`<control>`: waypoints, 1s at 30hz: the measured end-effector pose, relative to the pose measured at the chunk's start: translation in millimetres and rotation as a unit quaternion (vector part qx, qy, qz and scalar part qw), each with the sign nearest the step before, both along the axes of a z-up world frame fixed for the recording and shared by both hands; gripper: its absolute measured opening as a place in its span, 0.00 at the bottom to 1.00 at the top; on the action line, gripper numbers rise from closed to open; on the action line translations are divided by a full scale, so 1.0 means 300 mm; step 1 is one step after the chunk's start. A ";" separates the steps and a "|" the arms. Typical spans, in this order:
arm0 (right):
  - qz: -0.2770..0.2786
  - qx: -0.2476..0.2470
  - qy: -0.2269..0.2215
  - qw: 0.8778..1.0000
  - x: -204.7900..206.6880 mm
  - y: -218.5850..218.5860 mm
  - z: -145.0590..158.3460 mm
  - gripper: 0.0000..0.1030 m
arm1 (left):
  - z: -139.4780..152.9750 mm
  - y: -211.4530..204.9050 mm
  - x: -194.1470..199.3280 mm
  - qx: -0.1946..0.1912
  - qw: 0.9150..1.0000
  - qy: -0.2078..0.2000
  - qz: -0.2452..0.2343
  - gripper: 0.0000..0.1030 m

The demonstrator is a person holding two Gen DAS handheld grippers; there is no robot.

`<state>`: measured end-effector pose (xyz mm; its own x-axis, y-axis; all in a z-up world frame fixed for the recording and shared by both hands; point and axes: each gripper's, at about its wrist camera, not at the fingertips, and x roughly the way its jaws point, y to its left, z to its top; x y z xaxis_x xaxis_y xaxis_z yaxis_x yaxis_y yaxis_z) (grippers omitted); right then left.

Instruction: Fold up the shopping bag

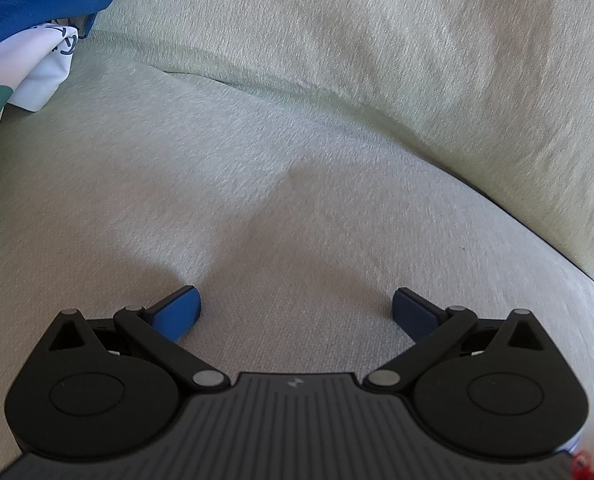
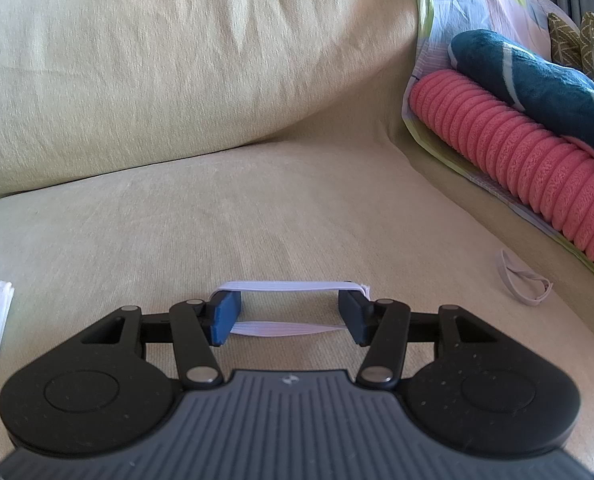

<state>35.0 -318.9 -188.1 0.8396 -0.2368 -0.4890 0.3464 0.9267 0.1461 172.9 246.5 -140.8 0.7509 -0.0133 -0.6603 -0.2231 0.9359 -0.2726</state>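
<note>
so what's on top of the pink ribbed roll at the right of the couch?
A dark teal cushion with pale stripes lies on the pink ribbed roll. A pastel patterned sheet sits under and behind both. The roll's far end is out of frame.

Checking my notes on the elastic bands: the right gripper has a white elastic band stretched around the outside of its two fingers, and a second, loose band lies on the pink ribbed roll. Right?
Not quite. The loose greyish elastic band lies on the sofa seat, beside the pink ribbed roll, not on it. The right wrist view shows this; the white elastic band around the right gripper is correct.
</note>
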 end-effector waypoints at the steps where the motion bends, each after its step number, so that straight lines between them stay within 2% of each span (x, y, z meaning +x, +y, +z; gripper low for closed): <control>1: 0.000 0.000 0.000 1.000 0.000 0.001 0.000 0.49 | 0.000 0.000 0.000 0.000 1.000 0.000 0.000 1.00; 30: 0.000 0.000 0.000 1.000 -0.002 -0.001 -0.002 0.49 | -0.001 -0.001 0.000 0.001 1.000 0.000 0.000 1.00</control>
